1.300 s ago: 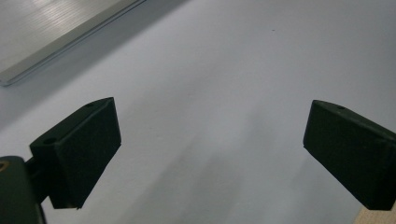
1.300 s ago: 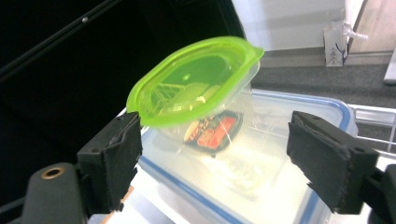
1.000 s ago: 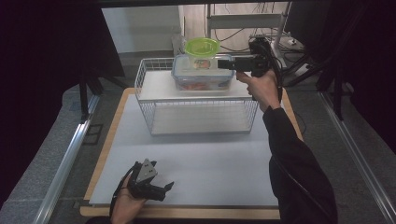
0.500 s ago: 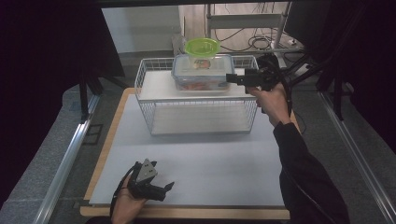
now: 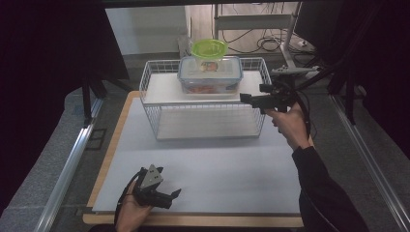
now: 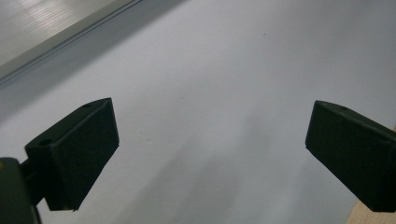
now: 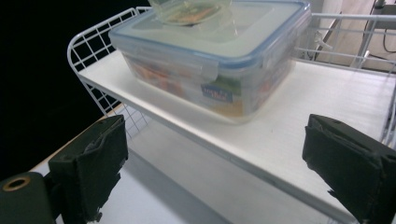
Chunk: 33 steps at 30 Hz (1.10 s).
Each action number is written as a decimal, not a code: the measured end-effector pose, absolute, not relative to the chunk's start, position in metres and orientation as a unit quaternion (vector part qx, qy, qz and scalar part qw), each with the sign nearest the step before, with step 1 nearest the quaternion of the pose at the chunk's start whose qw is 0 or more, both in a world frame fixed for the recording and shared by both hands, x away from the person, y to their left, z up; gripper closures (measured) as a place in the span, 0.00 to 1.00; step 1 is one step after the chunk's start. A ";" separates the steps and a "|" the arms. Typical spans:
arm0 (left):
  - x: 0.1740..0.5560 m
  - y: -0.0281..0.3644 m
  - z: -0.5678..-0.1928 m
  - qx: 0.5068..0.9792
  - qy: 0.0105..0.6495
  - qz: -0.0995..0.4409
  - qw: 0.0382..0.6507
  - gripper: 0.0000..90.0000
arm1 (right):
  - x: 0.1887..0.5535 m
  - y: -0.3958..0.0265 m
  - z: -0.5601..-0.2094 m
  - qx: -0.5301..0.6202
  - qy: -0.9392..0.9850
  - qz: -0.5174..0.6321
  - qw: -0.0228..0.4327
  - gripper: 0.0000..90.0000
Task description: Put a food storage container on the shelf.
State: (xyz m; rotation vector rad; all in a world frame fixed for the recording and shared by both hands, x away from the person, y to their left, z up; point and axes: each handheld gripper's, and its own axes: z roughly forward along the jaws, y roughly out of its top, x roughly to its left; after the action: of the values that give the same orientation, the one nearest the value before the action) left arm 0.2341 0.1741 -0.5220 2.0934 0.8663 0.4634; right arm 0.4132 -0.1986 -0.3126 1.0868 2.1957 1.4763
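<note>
**Desk:** High view first — what is the scene?

**Photographer:** A person at a table (image 5: 208, 188) works a gripper in each hand. A white wire rack (image 5: 205, 104) stands at the far side, and on its upper shelf sits a clear food box (image 5: 209, 75) with a blue-rimmed lid, a green-lidded tub (image 5: 209, 48) stacked on top of it.

**Desk:** And the hands?

**Photographer:** The right gripper (image 5: 245, 97) is level with the shelf, just off the box's right end, not touching it. Its jaws have just been opening and stand wide, with nothing between them. In the right gripper view the box (image 7: 215, 56) lies ahead of both pads, apart from them. The left gripper (image 5: 175, 194) rests low near the table's front edge, jaws wide over bare white surface.

**Desk:** Which step would you call it?

**Photographer:** By my reading, either the box has just been set on the shelf and let go, or a grasp is being lined up; the frames cannot settle which.

**Desk:** Next move?

**Photographer:** If it is a grasp, the pads must straddle the box's end squarely and lift gently, since the loose tub on top could slide off.
</note>
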 end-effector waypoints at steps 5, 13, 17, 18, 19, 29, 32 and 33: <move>0.234 0.174 -0.522 0.829 0.342 0.185 0.402 0.02 | 0.403 -0.200 -0.325 0.368 0.767 0.505 0.144 0.07; 0.234 0.173 -0.522 0.833 0.337 0.186 0.398 0.02 | 0.387 -0.205 -0.350 0.361 0.777 0.496 0.142 0.05; 0.234 0.172 -0.523 0.837 0.333 0.186 0.391 0.01 | 0.380 -0.206 -0.363 0.355 0.782 0.491 0.147 0.04; 0.234 0.172 -0.523 0.838 0.333 0.185 0.391 0.01 | 0.378 -0.206 -0.366 0.353 0.785 0.487 0.149 0.04; 0.234 0.172 -0.523 0.838 0.333 0.185 0.390 0.01 | 0.376 -0.206 -0.369 0.351 0.788 0.483 0.152 0.04; 0.234 0.173 -0.524 0.838 0.336 0.177 0.391 0.00 | 0.355 -0.210 -0.399 0.332 0.800 0.470 0.170 0.02; 0.234 0.173 -0.524 0.838 0.336 0.177 0.391 0.00 | 0.352 -0.212 -0.410 0.336 0.802 0.467 0.163 0.02; 0.234 0.173 -0.524 0.838 0.337 0.176 0.391 0.00 | 0.351 -0.213 -0.413 0.336 0.804 0.463 0.164 0.01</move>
State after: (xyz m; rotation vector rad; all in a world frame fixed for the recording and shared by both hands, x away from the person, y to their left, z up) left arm 0.2342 0.1730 -0.5238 2.1287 0.8556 0.4477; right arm 0.3513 -0.2128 -0.4133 0.9580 2.2912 1.3199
